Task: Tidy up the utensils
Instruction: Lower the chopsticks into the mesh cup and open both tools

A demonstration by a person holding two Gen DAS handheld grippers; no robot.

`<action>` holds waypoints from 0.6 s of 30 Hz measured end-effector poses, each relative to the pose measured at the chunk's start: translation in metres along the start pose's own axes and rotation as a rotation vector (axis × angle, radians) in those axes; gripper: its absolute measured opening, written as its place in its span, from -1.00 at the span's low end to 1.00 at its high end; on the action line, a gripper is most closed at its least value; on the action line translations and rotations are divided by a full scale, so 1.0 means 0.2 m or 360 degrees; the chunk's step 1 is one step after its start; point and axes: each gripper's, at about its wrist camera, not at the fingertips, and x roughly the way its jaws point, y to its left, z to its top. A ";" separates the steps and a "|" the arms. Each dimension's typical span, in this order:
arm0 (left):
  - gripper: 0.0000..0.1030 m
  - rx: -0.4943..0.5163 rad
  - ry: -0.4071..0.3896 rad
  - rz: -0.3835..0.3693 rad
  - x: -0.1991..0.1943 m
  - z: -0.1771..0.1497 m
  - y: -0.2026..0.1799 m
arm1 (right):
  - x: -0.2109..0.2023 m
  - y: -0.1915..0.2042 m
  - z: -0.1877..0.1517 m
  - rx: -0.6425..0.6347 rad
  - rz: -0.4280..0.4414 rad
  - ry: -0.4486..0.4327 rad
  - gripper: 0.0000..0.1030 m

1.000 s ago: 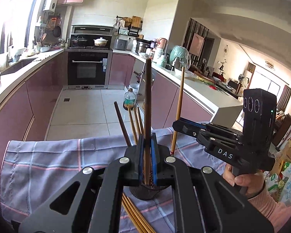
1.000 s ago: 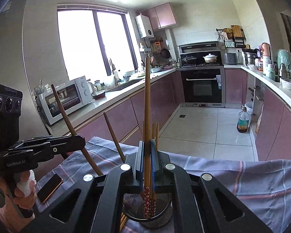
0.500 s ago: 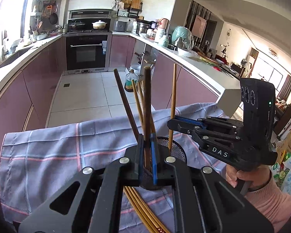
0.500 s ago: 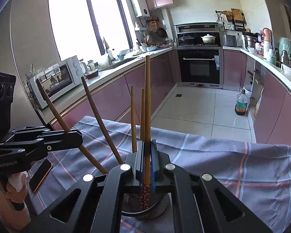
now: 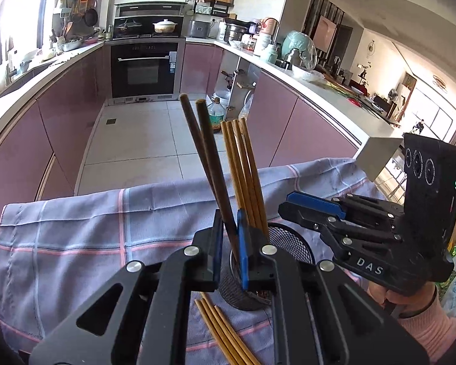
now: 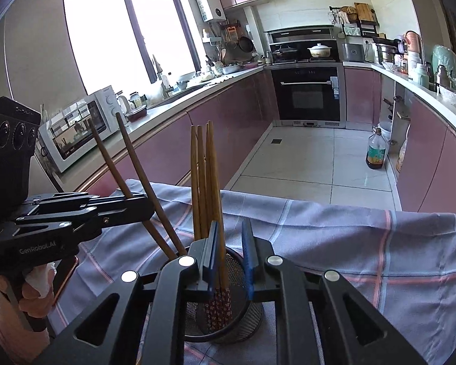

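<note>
Both grippers sit over the mesh holder [image 6: 228,313] on the checked cloth [image 5: 76,228]. Change against a second ago: each gripper then pinched one chopstick upright above the holder; now both sticks stand inside it. The right gripper [image 6: 231,258] has its blue pads spread apart, nothing between them; the light chopstick it carried now leans with the other light chopsticks [image 6: 205,182], patterned ends down in the holder, just beside the left pad. The left gripper [image 5: 229,249] has jaws noticeably wider than half a second ago; a dark chopstick [image 5: 215,176] passes through the gap, and I cannot tell whether either pad touches it, so grip looks released or nearly so. In the right wrist view the two dark sticks lean left out of the holder, crossing the left gripper's fingers. Meaning for the task: this pair counts as deposited, judged from their lower ends being in the holder. Remaining: several light loose chopsticks [image 5: 225,334] lie flat on the cloth, just beside the holder's base. Risk: lifting the left gripper away carelessly could drag the leaning dark stick and tip the light holder.
</note>
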 end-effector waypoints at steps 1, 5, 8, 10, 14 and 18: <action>-0.80 -0.0007 -0.0005 0.0004 0.01 0.01 0.00 | -0.01 0.00 0.00 0.0003 0.0006 -0.0003 -0.70; -0.80 -0.0052 -0.0014 -0.0045 0.06 0.05 0.02 | -0.01 0.01 -0.02 0.0004 0.0022 -0.0006 -0.63; -0.80 -0.0067 -0.0014 -0.0049 0.09 0.07 0.01 | -0.02 0.01 -0.04 0.0012 0.0036 -0.0005 -0.62; -0.80 -0.0076 -0.0010 -0.0041 0.11 0.08 0.01 | -0.03 0.01 -0.05 0.0021 0.0047 -0.0004 -0.61; -0.48 -0.0045 -0.0054 0.0004 0.09 0.04 0.01 | -0.05 0.02 -0.07 0.0025 0.0066 -0.0013 -0.47; -0.31 -0.0023 -0.0124 0.0064 0.01 0.00 0.02 | -0.11 0.04 -0.09 0.0015 0.0094 -0.0042 -0.45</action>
